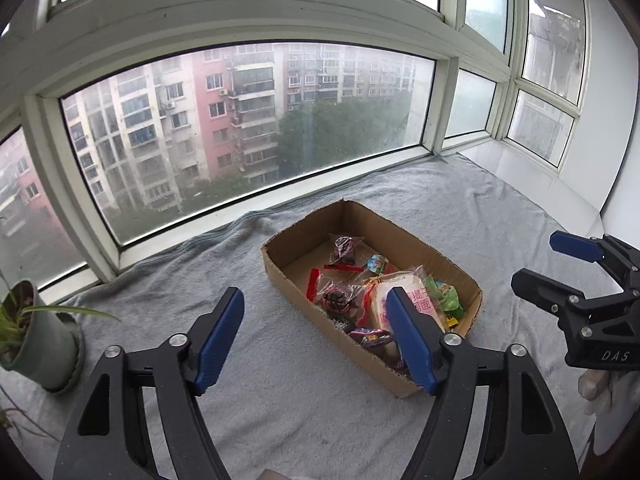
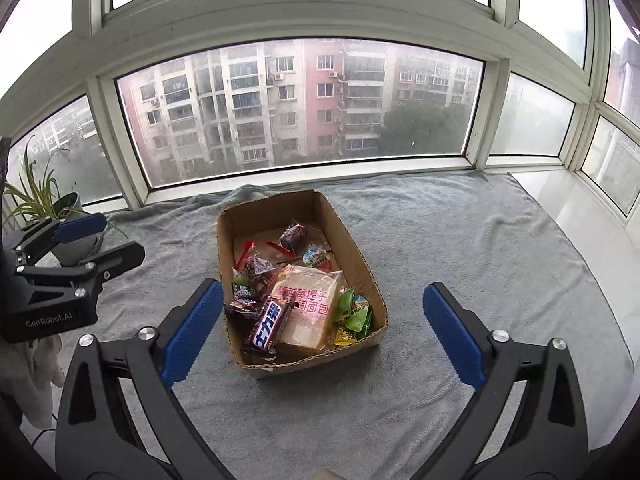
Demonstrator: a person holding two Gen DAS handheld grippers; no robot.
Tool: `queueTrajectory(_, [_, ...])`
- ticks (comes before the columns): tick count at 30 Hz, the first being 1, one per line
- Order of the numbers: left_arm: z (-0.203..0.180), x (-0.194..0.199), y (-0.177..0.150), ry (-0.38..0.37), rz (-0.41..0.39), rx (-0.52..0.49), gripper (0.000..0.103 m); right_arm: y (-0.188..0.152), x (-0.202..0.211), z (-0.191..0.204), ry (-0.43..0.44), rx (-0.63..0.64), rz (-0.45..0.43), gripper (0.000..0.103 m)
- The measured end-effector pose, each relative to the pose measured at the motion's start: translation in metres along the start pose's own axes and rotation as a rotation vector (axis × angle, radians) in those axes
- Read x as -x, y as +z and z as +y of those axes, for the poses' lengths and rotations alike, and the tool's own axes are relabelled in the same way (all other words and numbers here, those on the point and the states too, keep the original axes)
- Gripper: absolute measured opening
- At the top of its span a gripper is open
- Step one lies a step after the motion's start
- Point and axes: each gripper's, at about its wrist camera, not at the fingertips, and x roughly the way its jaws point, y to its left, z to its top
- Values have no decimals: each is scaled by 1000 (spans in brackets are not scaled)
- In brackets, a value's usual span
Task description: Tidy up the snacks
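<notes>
An open cardboard box (image 1: 436, 258) (image 2: 352, 240) sits on a grey towel and holds several wrapped snacks: a bread pack (image 2: 306, 308) (image 1: 400, 296), a dark chocolate bar (image 2: 270, 326), green packets (image 2: 354, 312) (image 1: 446, 296) and small clear-wrapped sweets (image 2: 294, 236) (image 1: 344, 248). My left gripper (image 1: 316, 336) is open and empty, just in front of the box's near-left side. My right gripper (image 2: 324, 332) is open and empty, hovering in front of the box's near end. Each gripper shows in the other's view, the right (image 1: 556, 268) and the left (image 2: 100, 240).
The grey towel (image 2: 460, 248) (image 1: 224, 256) covers a window ledge below large windows. A potted plant (image 1: 36, 332) (image 2: 48, 208) stands at the far left. A bare white sill (image 2: 576, 216) lies at the right.
</notes>
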Motion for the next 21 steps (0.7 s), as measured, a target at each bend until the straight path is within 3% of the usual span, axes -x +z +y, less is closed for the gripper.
queueTrajectory(6, [5,39,-16,36,-28,22,80,-1,31,19,-1,5,-38,103])
queueTrajectory(11, [10,75,-31,59,-63,47,85,-9,51,38,-51,25,-51,103])
queueTrajectory(21, [20,128,-66,98,-83,98,85,-38,88,70,-16,-17,-68,103])
